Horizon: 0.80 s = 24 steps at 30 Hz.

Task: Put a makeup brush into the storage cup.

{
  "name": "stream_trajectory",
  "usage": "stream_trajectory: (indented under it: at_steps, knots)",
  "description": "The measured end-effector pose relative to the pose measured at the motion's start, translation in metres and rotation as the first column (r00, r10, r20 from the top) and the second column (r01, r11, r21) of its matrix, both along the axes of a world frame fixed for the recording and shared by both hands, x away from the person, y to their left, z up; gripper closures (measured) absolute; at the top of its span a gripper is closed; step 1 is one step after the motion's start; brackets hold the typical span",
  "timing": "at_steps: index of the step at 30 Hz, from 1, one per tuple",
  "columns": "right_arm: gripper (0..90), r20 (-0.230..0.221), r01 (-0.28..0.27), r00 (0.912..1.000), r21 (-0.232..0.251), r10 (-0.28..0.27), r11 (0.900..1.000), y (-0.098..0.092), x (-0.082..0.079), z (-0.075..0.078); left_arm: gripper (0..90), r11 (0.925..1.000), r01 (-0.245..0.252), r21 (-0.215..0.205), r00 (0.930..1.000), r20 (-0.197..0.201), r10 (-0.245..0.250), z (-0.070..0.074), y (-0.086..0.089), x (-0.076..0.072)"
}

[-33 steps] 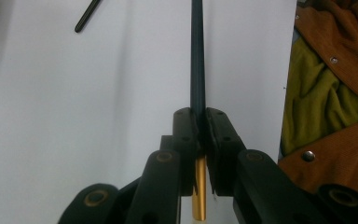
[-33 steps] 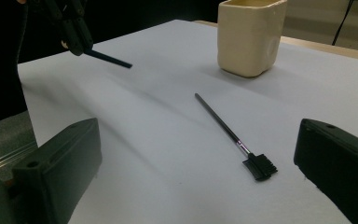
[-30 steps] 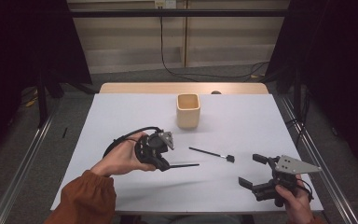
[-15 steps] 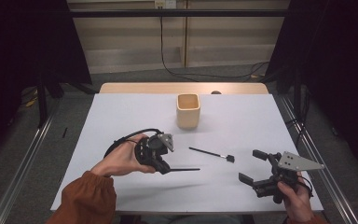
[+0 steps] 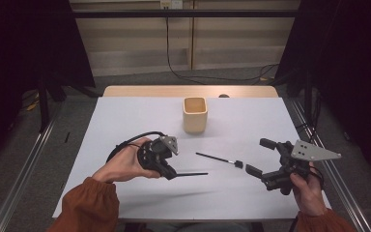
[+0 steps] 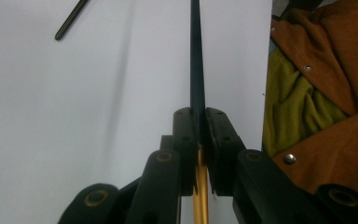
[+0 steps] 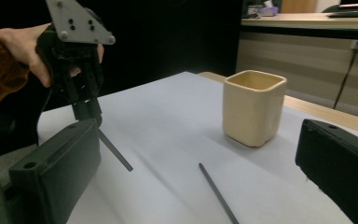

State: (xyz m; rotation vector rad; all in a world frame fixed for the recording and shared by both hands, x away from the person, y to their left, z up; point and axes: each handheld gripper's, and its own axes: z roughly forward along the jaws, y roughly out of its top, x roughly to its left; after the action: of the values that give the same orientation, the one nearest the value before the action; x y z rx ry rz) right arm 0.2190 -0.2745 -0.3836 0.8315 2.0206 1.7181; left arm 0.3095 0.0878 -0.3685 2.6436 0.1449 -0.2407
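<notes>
The left tongs (image 5: 171, 173) were clamped shut on a thin black stick (image 5: 193, 174), which jutted out from the jaws toward the right, held just above the white counter (image 5: 125, 121). In the left gripper view the two jaws pressed flat against the stick (image 6: 196, 56), and a gold-coloured part (image 6: 201, 191) of it showed behind the pads. The person's left hand (image 5: 123, 166), in a rust-orange sleeve (image 5: 84, 208), gripped the tool near the middle-left of the counter.

The right tongs (image 5: 262, 155) stood wide open with nothing between the jaws, lifted off the counter at its right side and aimed leftward. The right hand (image 5: 306, 191) held them from the near edge.

Between the two tongs, a second black stick (image 5: 215, 158) lay flat on the counter, with a small dark block (image 5: 238, 164) at its right end. It was well apart from both jaws.

Farther back, near the centre of the counter, a cream square cup (image 5: 195, 114) stood upright. In the right gripper view the cup (image 7: 253, 106) sat beyond the lying stick (image 7: 216, 191).
</notes>
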Motion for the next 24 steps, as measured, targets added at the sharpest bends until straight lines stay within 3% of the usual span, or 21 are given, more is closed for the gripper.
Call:
stream_trajectory:
  at_steps: [5,10,11,13,14,15,18,20,21,24]
  knots:
    - [0.0,-0.068,-0.106,0.9924,-0.050,0.102,0.993,0.012,0.012,0.003,83.5,0.9999,0.017,0.000,0.9999,-0.001,-0.017,0.000,-0.003,0.000]
    - [0.0,-0.111,-0.185,0.9787,-0.109,0.172,0.977,0.030,0.024,0.004,83.5,0.9998,0.018,-0.002,0.9998,-0.007,-0.018,0.000,-0.004,0.000]
    - [0.0,-0.119,-0.202,0.9751,-0.125,0.187,0.972,0.033,0.026,0.005,83.5,0.9997,0.023,-0.005,0.9996,-0.015,-0.023,0.000,-0.005,0.000]
    - [0.0,-0.132,-0.236,0.9673,-0.159,0.217,0.959,0.041,0.029,0.006,83.5,0.9997,0.020,-0.011,0.9998,0.010,-0.020,0.002,-0.006,-0.002]
    - [0.3,-0.153,-0.265,0.9591,-0.186,0.238,0.946,0.047,0.032,0.007,83.5,0.9996,0.023,-0.016,0.9997,0.001,-0.023,0.003,-0.007,-0.002]
    - [0.3,-0.153,-0.265,0.9591,-0.186,0.238,0.946,0.047,0.032,0.007,83.5,0.9995,0.025,-0.020,0.9997,0.006,-0.025,0.004,-0.007,-0.002]
    - [2.3,-0.171,-0.290,0.9525,-0.261,0.252,0.921,0.058,0.037,0.006,83.5,0.9996,0.023,-0.019,0.9997,0.010,-0.023,0.004,-0.008,-0.001]
    - [2.4,-0.189,-0.328,0.9397,-0.260,0.285,0.908,0.063,0.040,0.006,83.5,0.9995,0.029,-0.016,0.9996,0.008,-0.029,0.004,-0.009,-0.001]
    - [3.5,-0.196,-0.347,0.9331,-0.273,0.302,0.897,0.068,0.043,0.008,83.5,0.9994,0.032,-0.012,0.9995,0.003,-0.032,0.004,-0.009,-0.001]
    - [3.0,-0.206,-0.362,0.9273,-0.281,0.312,0.889,0.072,0.046,0.009,83.5,0.9996,0.021,-0.020,0.9998,-0.002,-0.021,0.004,-0.009,-0.001]
